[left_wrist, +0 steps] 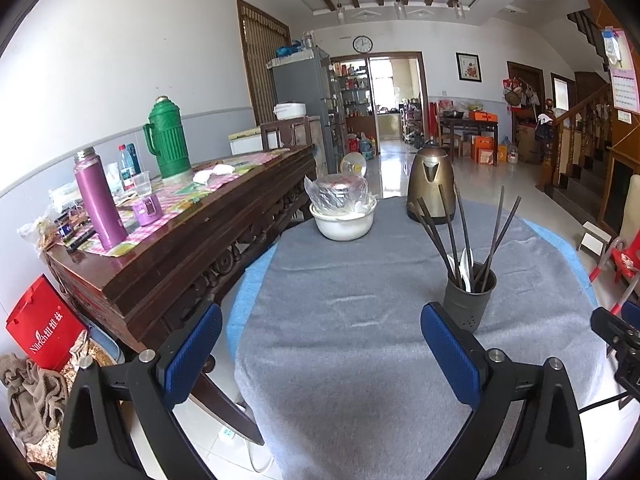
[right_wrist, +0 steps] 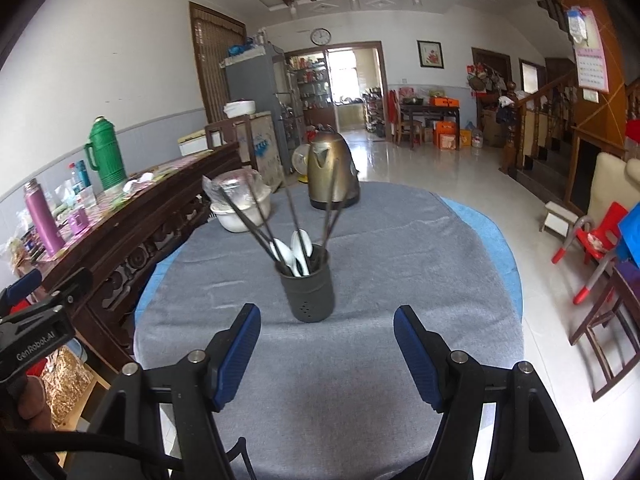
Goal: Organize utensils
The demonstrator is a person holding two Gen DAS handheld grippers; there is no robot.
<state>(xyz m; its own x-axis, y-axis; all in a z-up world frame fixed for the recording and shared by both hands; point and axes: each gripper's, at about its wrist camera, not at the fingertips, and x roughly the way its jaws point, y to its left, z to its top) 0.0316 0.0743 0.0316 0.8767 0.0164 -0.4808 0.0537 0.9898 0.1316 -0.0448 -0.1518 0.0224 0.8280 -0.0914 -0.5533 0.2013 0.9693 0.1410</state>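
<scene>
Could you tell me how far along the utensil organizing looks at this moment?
Done: the chopsticks and white spoons stand in the dark holder on the grey cloth. In hand: nothing; left gripper and right gripper are open and empty. Left: no loose utensils visible.

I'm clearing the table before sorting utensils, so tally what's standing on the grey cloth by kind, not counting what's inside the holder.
Kettle: 1
Utensil holder: 1
White bowl: 1
Plastic-wrapped metal pot, sitting in the bowl: 1
Total: 4
</scene>
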